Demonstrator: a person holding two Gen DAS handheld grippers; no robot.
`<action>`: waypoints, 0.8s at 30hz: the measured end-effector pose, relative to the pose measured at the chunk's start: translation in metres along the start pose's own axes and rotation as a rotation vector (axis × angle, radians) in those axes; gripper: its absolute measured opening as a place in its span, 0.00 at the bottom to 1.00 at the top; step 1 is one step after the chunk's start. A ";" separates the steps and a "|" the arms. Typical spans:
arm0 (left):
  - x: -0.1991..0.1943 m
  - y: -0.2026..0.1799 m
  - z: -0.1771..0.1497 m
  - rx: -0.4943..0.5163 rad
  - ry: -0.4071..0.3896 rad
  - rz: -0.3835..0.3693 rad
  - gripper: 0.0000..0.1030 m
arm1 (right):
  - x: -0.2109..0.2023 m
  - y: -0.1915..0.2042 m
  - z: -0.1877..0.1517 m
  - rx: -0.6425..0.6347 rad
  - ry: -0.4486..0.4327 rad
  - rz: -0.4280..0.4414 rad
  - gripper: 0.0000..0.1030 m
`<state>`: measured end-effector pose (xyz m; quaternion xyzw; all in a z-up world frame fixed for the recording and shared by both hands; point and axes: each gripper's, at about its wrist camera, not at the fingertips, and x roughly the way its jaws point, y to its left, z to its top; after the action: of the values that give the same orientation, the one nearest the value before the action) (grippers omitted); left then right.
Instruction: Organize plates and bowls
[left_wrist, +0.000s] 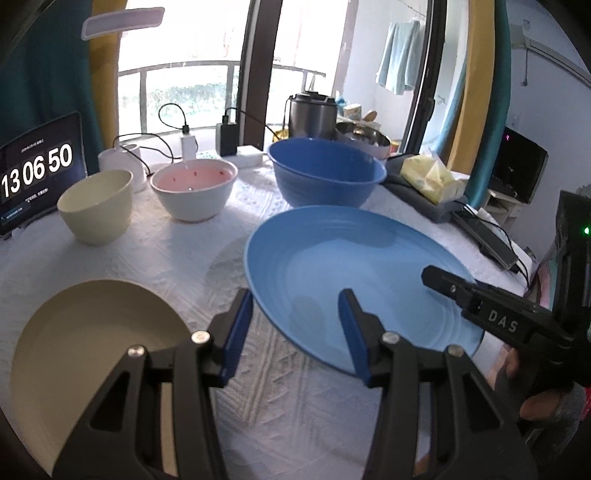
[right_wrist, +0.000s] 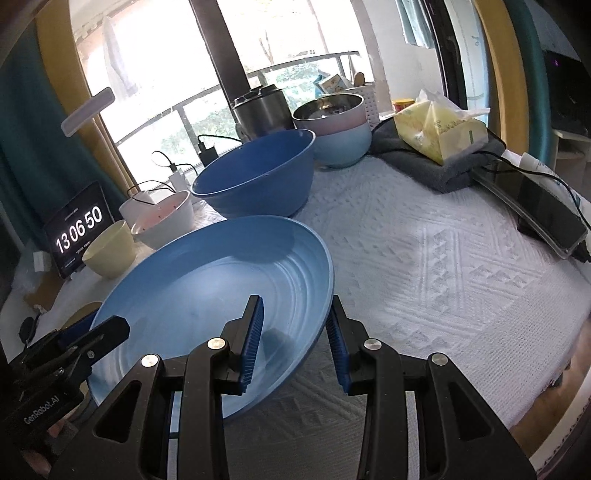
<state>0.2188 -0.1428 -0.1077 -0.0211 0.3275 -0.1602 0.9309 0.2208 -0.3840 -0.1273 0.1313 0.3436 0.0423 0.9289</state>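
Note:
A large light-blue plate (left_wrist: 354, 266) hangs tilted a little above the white tablecloth, casting a shadow on it. My left gripper (left_wrist: 295, 314) straddles the plate's left rim, one blue pad inside the dish and one outside, shut on it. On the opposite rim, my right gripper (right_wrist: 295, 321) is shut on the same plate (right_wrist: 207, 280) in the same way. A beige plate (left_wrist: 92, 350) lies at the near left. Farther back stand a cream bowl (left_wrist: 98, 206), a white bowl with a pink inside (left_wrist: 194, 188) and a big dark-blue bowl (left_wrist: 325, 173).
A tablet showing a clock (left_wrist: 37, 170) leans at the far left, with chargers and cables behind the bowls. Stacked pastel bowls (right_wrist: 336, 125), a steel pot (right_wrist: 262, 107), a tissue pack on a grey cloth (right_wrist: 439, 125) and a phone (right_wrist: 546, 214) line the back and right.

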 end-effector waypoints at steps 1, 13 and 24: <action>-0.001 0.001 0.000 -0.001 0.000 0.000 0.48 | -0.001 0.001 0.000 -0.002 0.000 0.001 0.36; -0.020 0.014 0.003 -0.032 -0.035 -0.011 0.48 | -0.014 0.020 0.008 -0.033 -0.023 0.009 0.36; -0.036 0.038 0.002 -0.069 -0.060 0.001 0.48 | -0.018 0.047 0.012 -0.066 -0.030 0.029 0.36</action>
<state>0.2044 -0.0953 -0.0895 -0.0579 0.3048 -0.1473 0.9392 0.2155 -0.3441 -0.0945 0.1059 0.3263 0.0651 0.9371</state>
